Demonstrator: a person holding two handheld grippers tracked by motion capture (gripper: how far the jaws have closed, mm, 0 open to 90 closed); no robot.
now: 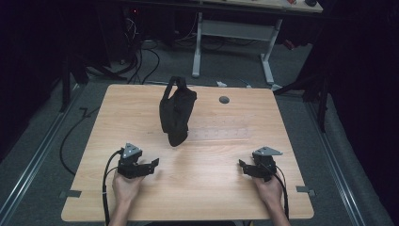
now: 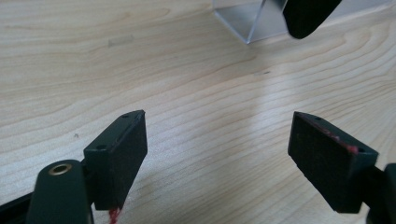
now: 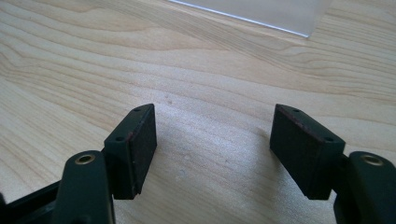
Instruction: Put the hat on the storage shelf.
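A black pouch-like bag (image 1: pixel 176 113) with a strap loop on top stands upright at the middle of the wooden table (image 1: pixel 117 117), against a clear acrylic stand (image 1: pixel 221 133). My left gripper (image 1: pixel 153 165) rests low near the front left, jaws open and pointing right, with nothing between them. My right gripper (image 1: pixel 242 165) sits near the front right, open and empty, pointing left. In the left gripper view the left gripper (image 2: pixel 218 119) hangs just over bare wood, with the bag's tip (image 2: pixel 308 16) and the stand (image 2: pixel 247 21) ahead. The right gripper (image 3: pixel 213 110) faces the stand's clear edge (image 3: pixel 261 11).
A small grey round cap (image 1: pixel 224 99) is set in the table behind the bag. Bits of grey tape (image 1: pixel 70 193) (image 1: pixel 306 189) mark the front corners. White desk legs (image 1: pixel 197 47) and cables stand on the floor beyond the far edge.
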